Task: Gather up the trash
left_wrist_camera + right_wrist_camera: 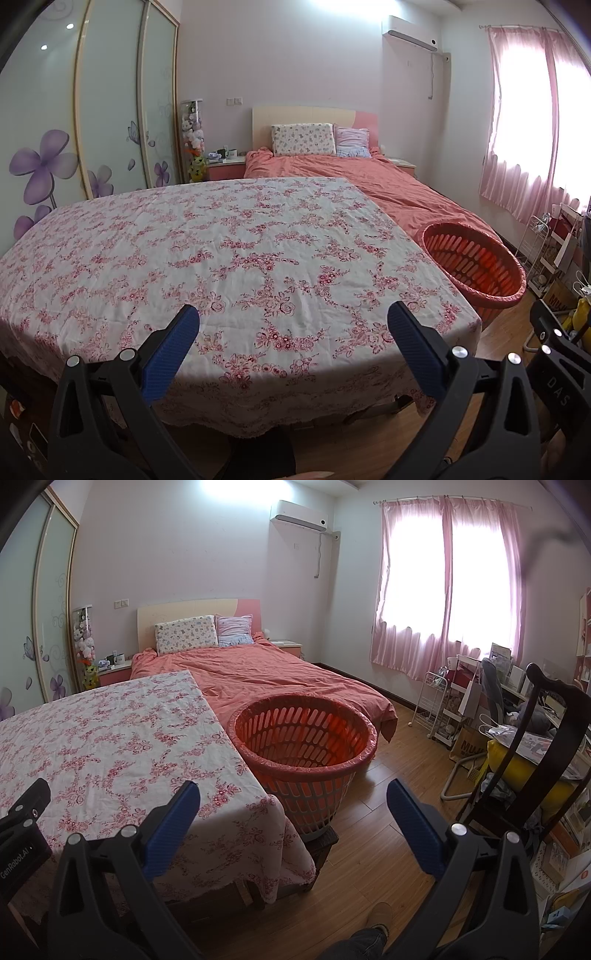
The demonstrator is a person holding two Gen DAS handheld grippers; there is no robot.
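Observation:
A table with a pink floral cloth fills the left wrist view; I see nothing lying on it. It also shows at the left of the right wrist view. An orange slotted basket with an orange liner stands on a dark stool at the table's right corner, and shows in the left wrist view. My left gripper is open and empty over the table's near edge. My right gripper is open and empty, over the table corner and the floor in front of the basket.
A bed with an orange cover stands behind the table. A dark wooden chair with a yellow cushion, a white rack and clutter line the right side. Wood floor lies between. A wardrobe is at the left.

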